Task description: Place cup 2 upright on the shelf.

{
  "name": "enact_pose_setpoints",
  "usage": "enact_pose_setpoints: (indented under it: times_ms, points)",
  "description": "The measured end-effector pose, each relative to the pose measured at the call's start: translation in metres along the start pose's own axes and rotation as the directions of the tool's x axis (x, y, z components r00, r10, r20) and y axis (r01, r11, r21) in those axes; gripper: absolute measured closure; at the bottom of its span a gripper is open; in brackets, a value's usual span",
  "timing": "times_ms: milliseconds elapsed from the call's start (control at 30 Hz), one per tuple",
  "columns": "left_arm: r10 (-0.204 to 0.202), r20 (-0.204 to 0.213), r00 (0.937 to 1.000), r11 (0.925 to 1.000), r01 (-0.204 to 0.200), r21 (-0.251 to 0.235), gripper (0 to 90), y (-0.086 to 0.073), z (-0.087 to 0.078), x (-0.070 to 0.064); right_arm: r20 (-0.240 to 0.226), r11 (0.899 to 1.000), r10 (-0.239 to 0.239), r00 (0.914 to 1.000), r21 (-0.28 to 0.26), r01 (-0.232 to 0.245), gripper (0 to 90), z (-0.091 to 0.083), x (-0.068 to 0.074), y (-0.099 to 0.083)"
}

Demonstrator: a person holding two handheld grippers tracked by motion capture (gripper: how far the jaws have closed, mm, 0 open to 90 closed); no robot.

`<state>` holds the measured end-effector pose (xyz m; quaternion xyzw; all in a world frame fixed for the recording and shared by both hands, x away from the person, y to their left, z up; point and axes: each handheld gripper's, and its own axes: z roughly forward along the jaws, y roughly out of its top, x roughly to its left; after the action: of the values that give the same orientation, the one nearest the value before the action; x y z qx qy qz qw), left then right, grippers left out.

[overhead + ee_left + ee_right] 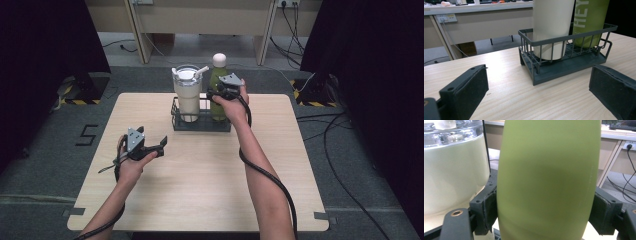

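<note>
Pale wooden table [200, 190] on grey floor [45, 170], desk [200, 20] behind. Right gripper [220, 93], jaws closed around the green bottle [217, 87], which stands in the wire rack [200, 122] beside a cream tumbler [188, 97]. Left gripper [161, 145] hovers, jaws wide apart.

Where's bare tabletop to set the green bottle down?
Free: the light wooden table in front of the dark wire rack, between the forearms, and right of the right gripper. Crowded: the rack, holding the cream tumbler and green bottle.
</note>
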<state>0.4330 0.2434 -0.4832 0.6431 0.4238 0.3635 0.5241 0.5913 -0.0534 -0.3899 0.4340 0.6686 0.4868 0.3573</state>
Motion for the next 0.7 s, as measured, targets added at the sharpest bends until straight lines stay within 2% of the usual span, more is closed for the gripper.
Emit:
enact_pose_setpoints:
  times_ms: [433,700]
  points:
    - [0.0,0.001,1.0,1.0,0.0,0.0,1.3,0.0,-0.0002,-0.0007,0.002,1.0,-0.018,0.9998,-0.008,0.018,21.4,-0.0042,0.0015,-0.0036]
    - [0.002,0.001,1.0,1.0,-0.002,0.001,1.3,0.0,-0.0003,-0.0008,0.005,1.0,-0.013,0.9999,-0.014,0.013,21.2,-0.0062,0.0009,-0.0049]
